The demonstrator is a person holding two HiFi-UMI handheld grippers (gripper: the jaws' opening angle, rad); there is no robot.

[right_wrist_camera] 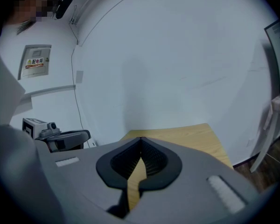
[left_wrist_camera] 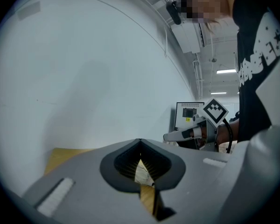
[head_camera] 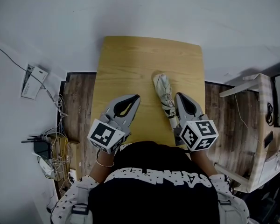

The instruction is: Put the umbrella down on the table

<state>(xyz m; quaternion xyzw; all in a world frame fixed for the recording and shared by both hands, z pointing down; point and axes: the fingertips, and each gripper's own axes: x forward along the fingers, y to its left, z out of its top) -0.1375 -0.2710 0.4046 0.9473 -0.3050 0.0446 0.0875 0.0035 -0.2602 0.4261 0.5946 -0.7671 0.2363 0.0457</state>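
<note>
**Umbrella** [head_camera: 162,88]: folded, lying flat on the desk [head_camera: 130,55], long axis pointing away from the person. Nothing grips it. It sits well in from the desk edges, which I judge keeps it from rolling off.

**Right claw** [head_camera: 178,95]: jaws pressed together, pinching nothing. In the right gripper view the tips [right_wrist_camera: 141,138] meet, and only bare desk wood [right_wrist_camera: 186,134] shows through the gap behind them. The umbrella lies just to this claw's left, its near end running alongside the claw's inner flank. I cannot tell whether they touch. Being this close, shut and empty fits a claw that has let the load go.

**Left claw** [head_camera: 138,96]: jaws pressed together at the tips and empty. In the left gripper view [left_wrist_camera: 140,140] a pale scrap of the umbrella [left_wrist_camera: 142,174] shows through the gap, but it lies beyond the jaws, ahead and to this claw's right, not between the pads. This claw is apart from the umbrella, so it looks like an idle partner.

**Judgement:** the task reads as done, with the umbrella resting on the wood and neither claw bearing it. What is left is to pull clear.

**Risk:** the right claw's flank could catch the fabric and drag the umbrella askew, so it should lift straight away from it.
</note>
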